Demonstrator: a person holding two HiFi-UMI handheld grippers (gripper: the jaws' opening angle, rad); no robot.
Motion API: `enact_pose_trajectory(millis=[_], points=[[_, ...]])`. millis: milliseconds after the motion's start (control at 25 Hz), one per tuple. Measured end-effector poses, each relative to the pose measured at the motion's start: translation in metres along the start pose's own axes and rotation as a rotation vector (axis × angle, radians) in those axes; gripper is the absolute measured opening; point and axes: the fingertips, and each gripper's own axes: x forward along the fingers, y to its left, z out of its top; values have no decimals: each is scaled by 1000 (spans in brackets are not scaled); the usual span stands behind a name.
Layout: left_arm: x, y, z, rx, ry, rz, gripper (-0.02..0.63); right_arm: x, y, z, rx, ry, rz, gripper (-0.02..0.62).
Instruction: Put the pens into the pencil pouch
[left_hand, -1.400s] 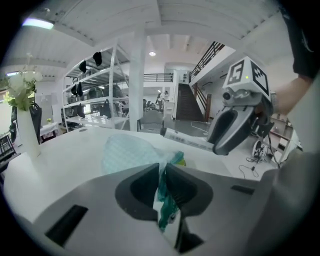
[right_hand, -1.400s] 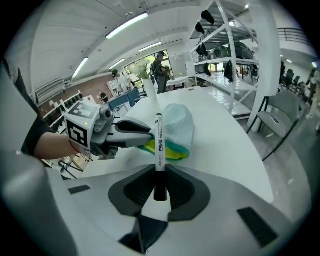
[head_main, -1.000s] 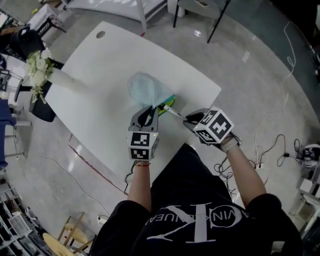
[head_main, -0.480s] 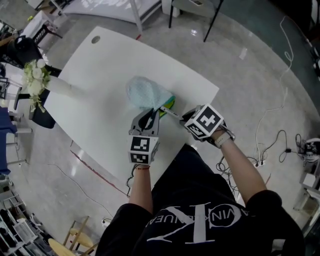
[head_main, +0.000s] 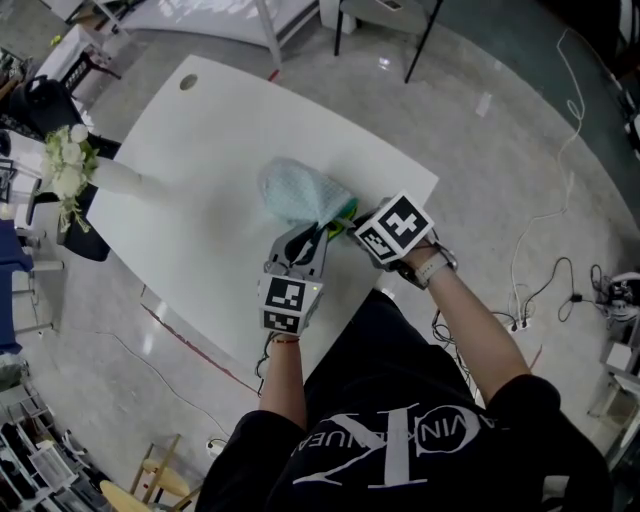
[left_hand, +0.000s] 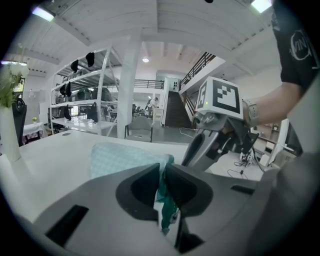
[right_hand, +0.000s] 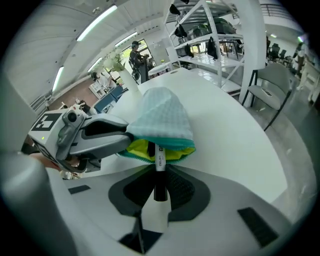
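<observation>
I am in a big open room that looks like a lab or a workshop. My counter (head_main: 220, 130) is wide and white, with a round hole (head_main: 189, 82) in it. The floor (head_main: 500, 150) is grey and shiny, and loose wires (head_main: 545, 285) lie on it. Tall metal shelves (left_hand: 95, 90) hold gear. A thick white post (left_hand: 129, 85) goes up to a high roof with long lights (right_hand: 95, 22). Dark stairs (left_hand: 172, 112) with a rail (left_hand: 200, 62) lead to an upper floor. A grey chair (right_hand: 277, 87) stands near. White flowers (head_main: 62, 165) sit in a vase on the counter.
</observation>
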Motion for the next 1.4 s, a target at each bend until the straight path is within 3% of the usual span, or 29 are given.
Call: enact_pose_trajectory(millis=[360, 800, 960, 1400], points=[[4, 4, 0, -25, -5, -6, 40, -4, -3, 6, -12, -62, -25, 89], [3, 12, 2, -65, -24, 13, 40, -2, 1, -22, -15, -6, -17, 109], [3, 12, 3, -78, -28, 5, 40, -1, 0, -25, -12, -3, -27, 83], [3, 1, 6, -58, -38, -45, 37, -4, -3, 15, -18, -100, -49, 81]])
